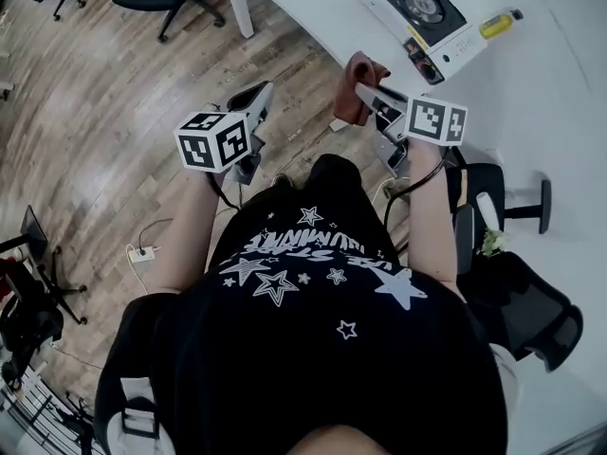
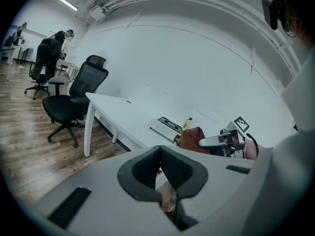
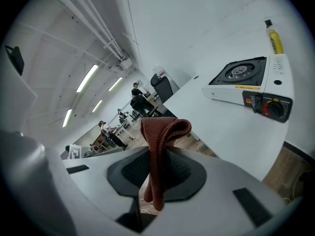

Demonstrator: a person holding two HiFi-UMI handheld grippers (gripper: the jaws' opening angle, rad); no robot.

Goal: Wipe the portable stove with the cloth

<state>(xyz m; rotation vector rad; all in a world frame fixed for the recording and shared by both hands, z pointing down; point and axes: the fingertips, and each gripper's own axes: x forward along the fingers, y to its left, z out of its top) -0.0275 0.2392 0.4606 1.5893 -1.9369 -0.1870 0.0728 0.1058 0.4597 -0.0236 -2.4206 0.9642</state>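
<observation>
Right tool point(image 3: 156, 175) clamped on brown cloth point(image 3: 158, 136), held off bench point(image 1: 531, 112) edge. Left tool point(image 2: 165, 170) closed, empty. Portable stove point(image 3: 246, 82) on bench, well ahead. Approach step; next: carry cloth onto stove top.

A white table point(image 1: 531, 112) is seen at the far right, and a yellow bottle point(image 1: 500, 24) is laid flat on it. A wooden floor point(image 1: 85, 112) is spread to the left, and a white power strip point(image 1: 142, 253) is laid on it. A black office chair point(image 2: 81, 100) is set just left of the table, a second chair point(image 2: 43, 65) farther left, and a third chair point(image 1: 517, 301) at the near right
</observation>
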